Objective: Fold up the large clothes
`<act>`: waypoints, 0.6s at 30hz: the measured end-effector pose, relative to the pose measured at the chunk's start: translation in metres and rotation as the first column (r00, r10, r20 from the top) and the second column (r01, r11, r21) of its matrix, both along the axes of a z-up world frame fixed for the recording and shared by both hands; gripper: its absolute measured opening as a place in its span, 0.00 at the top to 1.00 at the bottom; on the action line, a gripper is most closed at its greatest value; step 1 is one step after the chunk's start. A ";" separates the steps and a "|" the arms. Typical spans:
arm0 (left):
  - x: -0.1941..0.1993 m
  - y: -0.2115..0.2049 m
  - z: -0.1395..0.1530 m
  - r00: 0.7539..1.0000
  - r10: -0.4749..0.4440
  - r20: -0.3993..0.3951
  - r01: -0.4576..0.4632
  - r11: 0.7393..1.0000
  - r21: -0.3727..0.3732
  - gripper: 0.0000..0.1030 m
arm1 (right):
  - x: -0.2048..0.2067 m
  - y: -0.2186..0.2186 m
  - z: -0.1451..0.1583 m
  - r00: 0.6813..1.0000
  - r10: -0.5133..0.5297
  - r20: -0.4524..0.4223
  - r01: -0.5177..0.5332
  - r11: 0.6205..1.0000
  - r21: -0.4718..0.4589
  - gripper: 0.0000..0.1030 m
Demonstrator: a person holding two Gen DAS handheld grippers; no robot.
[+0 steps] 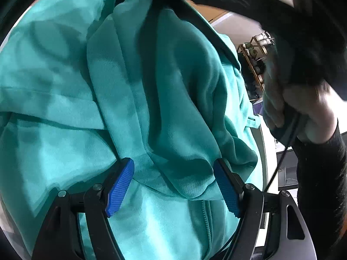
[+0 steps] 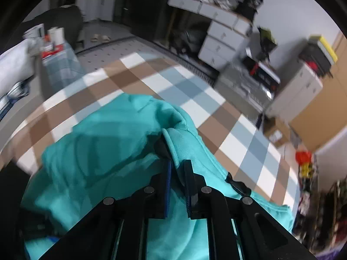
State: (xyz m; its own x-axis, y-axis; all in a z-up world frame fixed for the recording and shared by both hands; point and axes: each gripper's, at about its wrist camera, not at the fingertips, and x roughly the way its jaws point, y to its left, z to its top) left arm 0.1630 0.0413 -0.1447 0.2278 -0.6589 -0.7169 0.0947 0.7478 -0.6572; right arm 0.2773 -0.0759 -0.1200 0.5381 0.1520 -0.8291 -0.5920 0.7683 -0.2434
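In the left wrist view, the teal zip hoodie fills the frame. The left gripper stands spread at the bottom, blue pads on either side of a bunched fold without pinching it. A hand in a dark sleeve blurs at right.

The right wrist view alone shows the checkered floor mat under the garment and grey drawers at the top. The right gripper is clenched on a hoodie edge at centre. The hoodie lies heaped; folding looks barely begun, probably still being gathered.
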 end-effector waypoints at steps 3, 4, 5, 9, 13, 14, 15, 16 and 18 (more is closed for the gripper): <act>0.001 -0.008 -0.001 1.000 0.001 -0.002 -0.001 1.000 0.007 0.31 | -0.007 -0.010 -0.017 0.997 0.014 -0.079 -0.015 1.000 -0.010 0.93; 0.000 -0.011 -0.002 1.000 0.002 -0.001 -0.002 1.000 0.010 0.31 | -0.009 -0.013 -0.023 0.993 0.011 -0.116 -0.012 1.000 -0.004 0.93; 0.000 -0.012 -0.003 1.000 0.002 0.001 -0.002 1.000 0.010 0.31 | -0.010 -0.017 -0.027 0.990 0.005 -0.141 -0.003 1.000 0.014 0.93; -0.004 -0.016 -0.004 1.000 -0.007 -0.001 0.007 1.000 0.005 0.31 | -0.012 -0.040 -0.031 0.976 -0.031 -0.216 0.056 0.992 0.112 0.93; -0.006 -0.003 -0.005 1.000 -0.015 0.002 0.015 1.000 0.007 0.31 | -0.008 -0.052 -0.033 0.951 -0.065 -0.302 0.111 0.984 0.137 0.96; -0.005 0.000 -0.006 1.000 -0.015 0.003 0.015 1.000 0.008 0.31 | -0.006 -0.052 -0.035 0.945 -0.079 -0.318 0.118 0.987 0.105 0.96; -0.006 -0.001 -0.007 1.000 -0.015 0.003 0.015 1.000 0.011 0.31 | -0.005 -0.053 -0.033 0.945 -0.085 -0.315 0.124 0.987 0.105 0.94; -0.008 -0.002 -0.008 1.000 -0.014 0.000 0.014 1.000 0.011 0.31 | -0.004 -0.054 -0.026 0.952 -0.098 -0.291 0.140 0.982 0.127 0.90; -0.009 0.000 -0.004 1.000 -0.018 -0.002 0.018 1.000 0.010 0.31 | -0.002 -0.056 -0.001 0.962 -0.078 -0.262 0.149 0.953 0.264 0.90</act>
State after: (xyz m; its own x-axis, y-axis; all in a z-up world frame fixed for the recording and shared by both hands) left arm 0.1536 0.0416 -0.1486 0.2145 -0.6559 -0.7238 0.1071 0.7523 -0.6500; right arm 0.2752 -0.1315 -0.1208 0.3506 0.3460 -0.8702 -0.5110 0.8494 0.1318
